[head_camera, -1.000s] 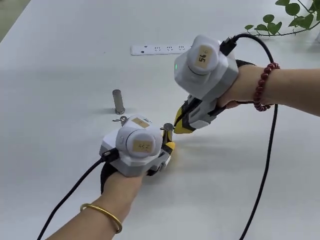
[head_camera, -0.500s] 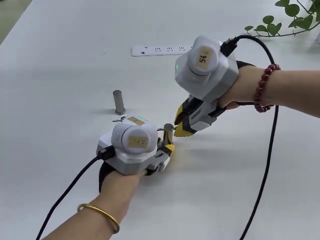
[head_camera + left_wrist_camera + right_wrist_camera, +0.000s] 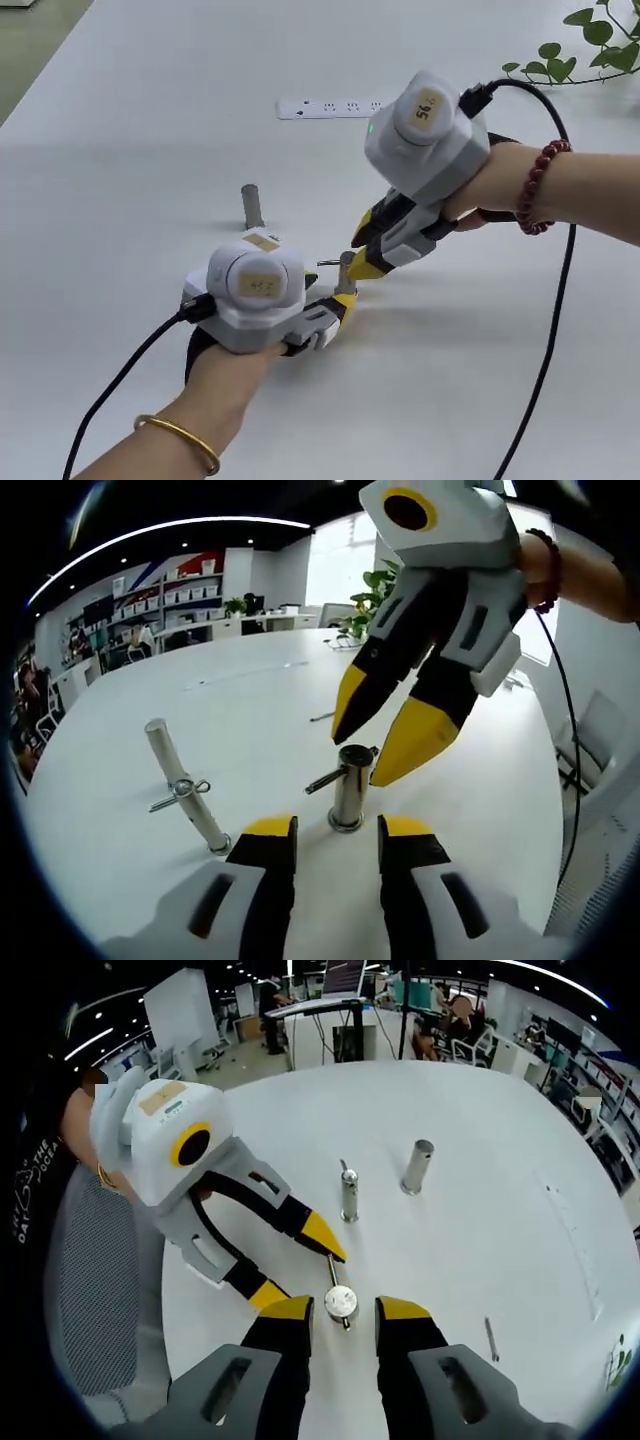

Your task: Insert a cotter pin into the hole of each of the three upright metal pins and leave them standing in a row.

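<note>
The short steel upright pin stands on the white table between the left gripper's parted jaws, with a thin wire cotter pin through its hole. The right gripper hovers above, jaws parted and empty. The pin looks stiff, smooth and tippy, so probably best held low.

I see three grey metal pins upright on the table. A cotter pin crosses the top of the nearest pin. A second cotter pin crosses the middle pin, and the far pin stands plain.
</note>
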`<action>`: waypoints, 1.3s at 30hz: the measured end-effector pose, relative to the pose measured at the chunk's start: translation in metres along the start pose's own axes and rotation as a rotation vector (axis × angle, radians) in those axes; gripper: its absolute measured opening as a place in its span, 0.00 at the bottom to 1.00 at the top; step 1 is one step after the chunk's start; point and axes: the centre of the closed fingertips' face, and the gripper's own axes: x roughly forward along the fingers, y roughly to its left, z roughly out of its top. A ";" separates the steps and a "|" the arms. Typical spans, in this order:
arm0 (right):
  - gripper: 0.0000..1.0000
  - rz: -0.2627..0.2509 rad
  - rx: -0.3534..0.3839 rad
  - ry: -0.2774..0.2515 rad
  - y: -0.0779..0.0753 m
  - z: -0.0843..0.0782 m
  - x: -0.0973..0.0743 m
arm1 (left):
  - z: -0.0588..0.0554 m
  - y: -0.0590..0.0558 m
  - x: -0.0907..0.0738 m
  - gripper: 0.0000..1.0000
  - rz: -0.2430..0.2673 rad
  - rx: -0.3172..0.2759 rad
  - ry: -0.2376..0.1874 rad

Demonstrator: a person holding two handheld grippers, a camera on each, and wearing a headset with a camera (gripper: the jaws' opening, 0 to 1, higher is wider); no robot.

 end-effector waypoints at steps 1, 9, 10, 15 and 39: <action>0.20 0.001 0.004 -0.003 0.000 0.001 0.000 | 0.001 0.000 -0.002 0.31 -0.007 -0.010 -0.006; 0.20 0.012 0.009 -0.010 0.002 0.003 0.007 | -0.003 0.002 -0.016 0.41 -0.016 -0.020 -0.009; 0.19 0.014 0.005 -0.006 0.002 0.001 0.008 | -0.003 0.002 -0.017 0.42 -0.016 -0.017 -0.010; 0.16 0.015 -0.017 0.010 0.004 -0.003 0.013 | -0.003 0.003 -0.025 0.47 -0.015 -0.010 -0.017; 0.08 0.004 -0.060 0.041 0.004 -0.007 0.016 | 0.008 0.013 -0.052 0.76 -0.006 -0.011 -0.072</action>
